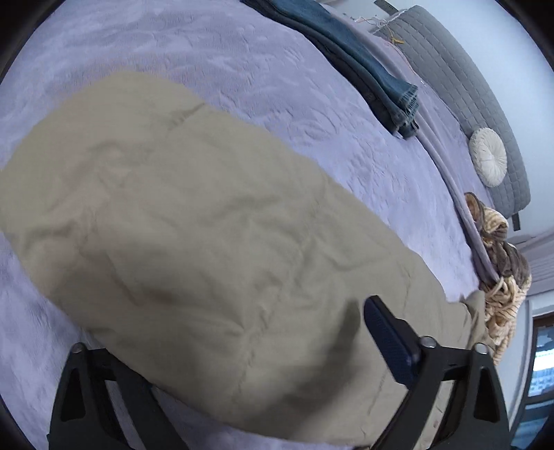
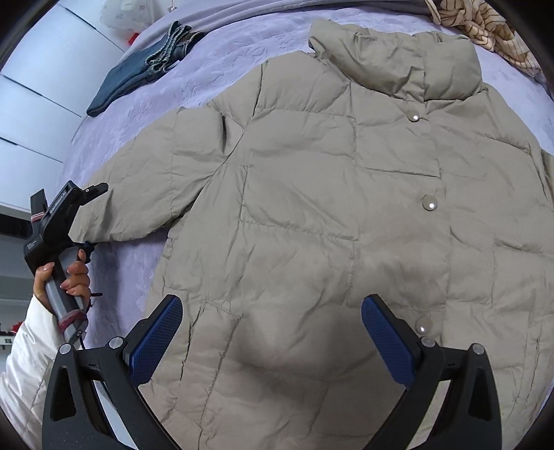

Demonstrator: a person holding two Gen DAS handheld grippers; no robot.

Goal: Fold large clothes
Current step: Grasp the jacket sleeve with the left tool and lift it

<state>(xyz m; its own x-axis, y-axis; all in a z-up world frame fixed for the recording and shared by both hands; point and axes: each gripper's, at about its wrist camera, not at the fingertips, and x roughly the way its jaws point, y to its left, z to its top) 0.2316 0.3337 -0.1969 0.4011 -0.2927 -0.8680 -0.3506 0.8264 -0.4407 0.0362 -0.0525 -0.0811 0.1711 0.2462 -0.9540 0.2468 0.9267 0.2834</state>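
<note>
A beige puffer jacket [image 2: 329,207] lies spread front-up, snaps fastened, on a lavender-covered bed [image 2: 145,114], its collar toward the far edge. The right gripper [image 2: 271,332] hovers above the jacket's lower front, its blue-padded fingers [image 2: 155,339] spread wide with nothing between them. At the end of the jacket's outstretched sleeve [image 2: 138,194], a hand [image 2: 69,277] in a white sleeve grips the handle of the left gripper [image 2: 88,221]; its fingers straddle the sleeve cuff, partly open, and whether the pads press the fabric cannot be told. Folded blue jeans [image 2: 138,76] lie on the bed beyond that sleeve, well apart from the jacket. A striped cloth [image 2: 484,27] is bunched beside the collar.
</note>
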